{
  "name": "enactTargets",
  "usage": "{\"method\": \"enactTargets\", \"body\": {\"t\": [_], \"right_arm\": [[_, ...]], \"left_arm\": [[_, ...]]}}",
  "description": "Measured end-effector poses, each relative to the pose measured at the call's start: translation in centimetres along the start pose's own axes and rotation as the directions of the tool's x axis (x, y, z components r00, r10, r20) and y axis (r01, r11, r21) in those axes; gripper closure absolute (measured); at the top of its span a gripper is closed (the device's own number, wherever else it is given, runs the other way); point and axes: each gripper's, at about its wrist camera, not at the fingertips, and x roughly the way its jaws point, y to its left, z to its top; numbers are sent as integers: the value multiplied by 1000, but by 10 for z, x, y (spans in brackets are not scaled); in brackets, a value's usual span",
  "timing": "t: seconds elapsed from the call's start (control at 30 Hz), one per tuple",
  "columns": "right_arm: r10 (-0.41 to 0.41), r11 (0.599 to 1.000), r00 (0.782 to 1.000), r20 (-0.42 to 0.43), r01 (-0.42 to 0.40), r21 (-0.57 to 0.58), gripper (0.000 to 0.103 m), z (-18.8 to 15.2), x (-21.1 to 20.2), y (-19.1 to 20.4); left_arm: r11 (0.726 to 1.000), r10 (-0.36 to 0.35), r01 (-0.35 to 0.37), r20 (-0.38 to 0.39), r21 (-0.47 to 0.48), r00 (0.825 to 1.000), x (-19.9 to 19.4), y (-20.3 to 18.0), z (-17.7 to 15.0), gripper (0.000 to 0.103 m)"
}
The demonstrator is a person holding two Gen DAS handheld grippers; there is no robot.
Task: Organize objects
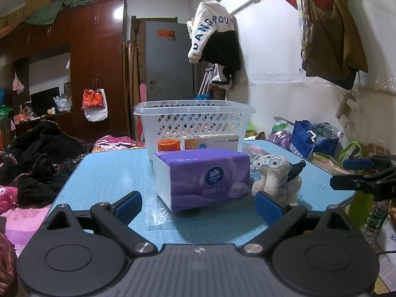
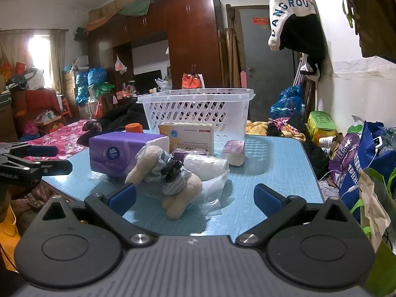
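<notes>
- Left gripper [image 1: 199, 205], blue pads spread wide and holding nothing, faces a purple plastic-wrapped tissue pack [image 1: 203, 178] lying just ahead, centred between its fingers on the light blue table [image 1: 106, 173].
- Right gripper [image 2: 195, 198], also wide and empty, has a cream plush dog in striped cloth [image 2: 170, 175] sitting between its fingers.
- A white perforated plastic basket [image 2: 198, 111] stands behind the cluster, at the table's far side.

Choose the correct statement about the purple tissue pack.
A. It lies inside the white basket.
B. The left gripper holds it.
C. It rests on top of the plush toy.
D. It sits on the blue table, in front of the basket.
D: the purple tissue pack sits on the blue table, nearer than the white basket; the left gripper is open, short of it.
</notes>
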Motion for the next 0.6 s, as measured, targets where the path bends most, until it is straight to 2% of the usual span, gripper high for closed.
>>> {"method": "enactTargets", "body": {"t": [0.6], "right_arm": [[1, 1000, 1000, -13, -1, 2, 0, -1, 2, -2]], "left_arm": [[1000, -16, 17, -7, 18, 1000, 1, -4, -1, 4]]}}
